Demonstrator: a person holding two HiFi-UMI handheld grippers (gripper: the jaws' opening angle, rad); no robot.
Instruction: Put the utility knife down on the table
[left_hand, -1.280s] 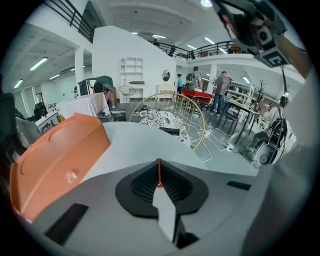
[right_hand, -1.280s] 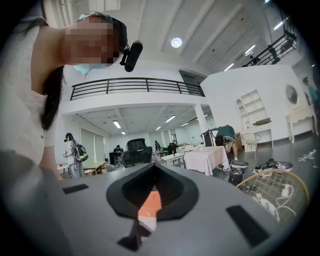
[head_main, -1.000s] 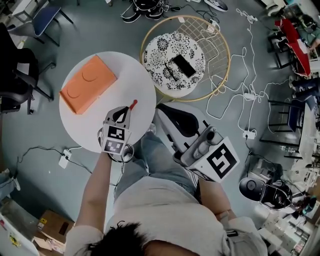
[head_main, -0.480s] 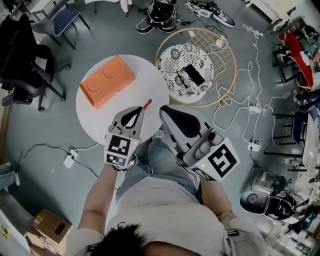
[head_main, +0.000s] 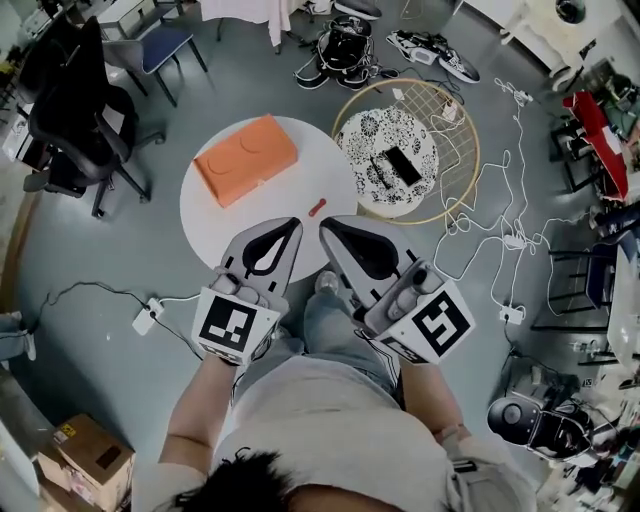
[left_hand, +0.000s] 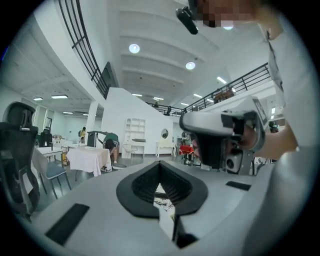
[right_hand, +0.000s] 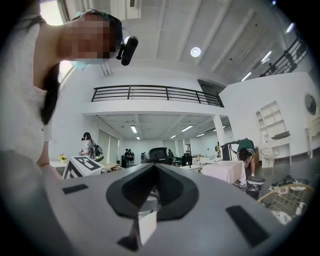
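The utility knife (head_main: 317, 208), small and red, lies on the round white table (head_main: 225, 215) near its right edge, with nothing touching it. My left gripper (head_main: 294, 224) hovers just short of it, over the table's near edge, shut and empty. My right gripper (head_main: 325, 222) is beside it, just off the table's rim, also shut and empty. In the left gripper view the left gripper (left_hand: 160, 162) points up at a ceiling, with the right gripper's body (left_hand: 225, 130) close on the right. The right gripper (right_hand: 154, 165) also faces the hall. Neither gripper view shows the knife.
An orange box (head_main: 245, 158) lies on the far side of the table. To the right is a patterned round stool (head_main: 390, 150) with a black device on it, inside a gold wire ring. An office chair (head_main: 80, 120) is at left, and cables (head_main: 490, 235) trail on the floor.
The knife was at the left gripper's tips; now it lies on the table, apart from them. The left gripper has drawn back toward me. The head view has shifted, so the table sits further right.
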